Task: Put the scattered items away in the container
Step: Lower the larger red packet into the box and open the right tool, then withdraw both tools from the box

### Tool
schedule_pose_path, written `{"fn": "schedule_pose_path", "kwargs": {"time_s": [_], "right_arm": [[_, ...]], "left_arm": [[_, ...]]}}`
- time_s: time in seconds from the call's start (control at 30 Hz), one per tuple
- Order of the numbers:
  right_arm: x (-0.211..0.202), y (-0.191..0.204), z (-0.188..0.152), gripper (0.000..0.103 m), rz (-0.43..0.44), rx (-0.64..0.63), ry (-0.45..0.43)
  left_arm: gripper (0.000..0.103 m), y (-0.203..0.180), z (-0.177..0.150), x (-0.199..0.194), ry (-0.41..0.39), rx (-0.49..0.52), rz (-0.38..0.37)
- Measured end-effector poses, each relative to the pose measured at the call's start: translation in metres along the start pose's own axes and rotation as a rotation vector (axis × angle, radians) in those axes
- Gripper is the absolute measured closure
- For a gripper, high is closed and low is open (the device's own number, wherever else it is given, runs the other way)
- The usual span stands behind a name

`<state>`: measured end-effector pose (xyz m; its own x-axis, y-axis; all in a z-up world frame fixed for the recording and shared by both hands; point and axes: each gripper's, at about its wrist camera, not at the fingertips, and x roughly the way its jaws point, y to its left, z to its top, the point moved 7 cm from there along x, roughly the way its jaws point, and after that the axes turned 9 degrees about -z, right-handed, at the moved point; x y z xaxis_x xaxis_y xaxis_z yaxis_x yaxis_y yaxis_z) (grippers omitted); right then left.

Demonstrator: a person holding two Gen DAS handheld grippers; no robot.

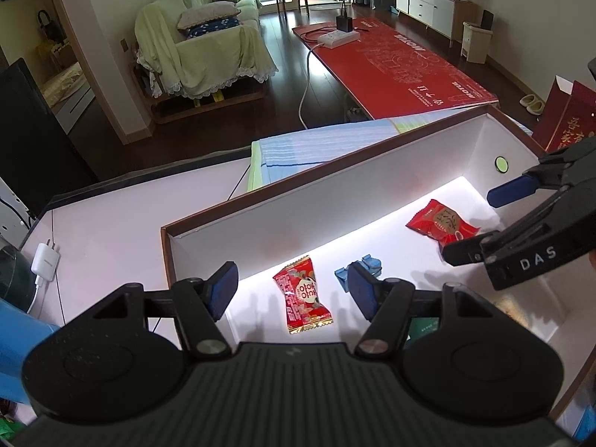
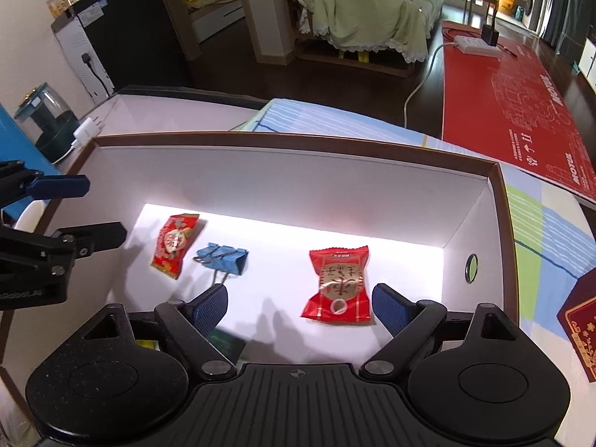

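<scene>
L tongs (image 1: 292, 290) spread wide, nothing between the blue pads, hanging over the near-left part of the box (image 1: 298, 186). R tongs (image 2: 300, 307) likewise wide apart and empty, over the near-right part of the same box.

Directly under L tongs, on the box floor: red candy packet w/ round print (image 1: 302, 295), lying flat, slightly nearer the left pad. Just right of it, blue binder clip (image 1: 359, 270), partly hidden behind the right pad in the L wrist view; R wrist view shows it lying on its side w/ wire handles pointing left and near. The two sit close, whether touching I can't tell.

Under R tongs, closer to the right pad: 2nd red packet w/ gold label (image 2: 339, 285), flat on the floor, well apart from the clip.

Near edge of the box, under the R tongs' left finger: a dark green card-like item (image 2: 227, 346), mostly hidden.

Box is white inside, brown rim, w/ a small round hole in the right wall (image 2: 471, 268). It sits on a white table (image 1: 104, 231), partly over a blue striped cloth (image 2: 335, 121). White charger (image 1: 45, 260) lies on the table left of the box.
</scene>
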<state>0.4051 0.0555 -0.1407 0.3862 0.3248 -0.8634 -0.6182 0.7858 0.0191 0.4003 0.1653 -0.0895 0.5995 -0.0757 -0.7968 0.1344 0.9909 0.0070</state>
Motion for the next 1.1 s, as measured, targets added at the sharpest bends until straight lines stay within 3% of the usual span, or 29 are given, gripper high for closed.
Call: {"fn": "schedule_pose_path", "kwargs": {"time_s": [0.3, 0.43, 1.1], "right_arm": [[-0.026, 0.011, -0.010, 0.016, -0.004, -0.006, -0.029], [-0.037, 0.013, -0.016, 0.016, -0.021, 0.000, -0.044], [-0.121, 0.012, -0.057, 0.016, -0.060, 0.173, -0.146]], "left_arm": [[0.034, -0.004, -0.001, -0.018, -0.020, 0.006, 0.021], [0.020, -0.005, -0.003, -0.029, -0.030, 0.003, 0.038], [0.014, -0.031, -0.031, -0.103, -0.090, 0.008, 0.039]]}}
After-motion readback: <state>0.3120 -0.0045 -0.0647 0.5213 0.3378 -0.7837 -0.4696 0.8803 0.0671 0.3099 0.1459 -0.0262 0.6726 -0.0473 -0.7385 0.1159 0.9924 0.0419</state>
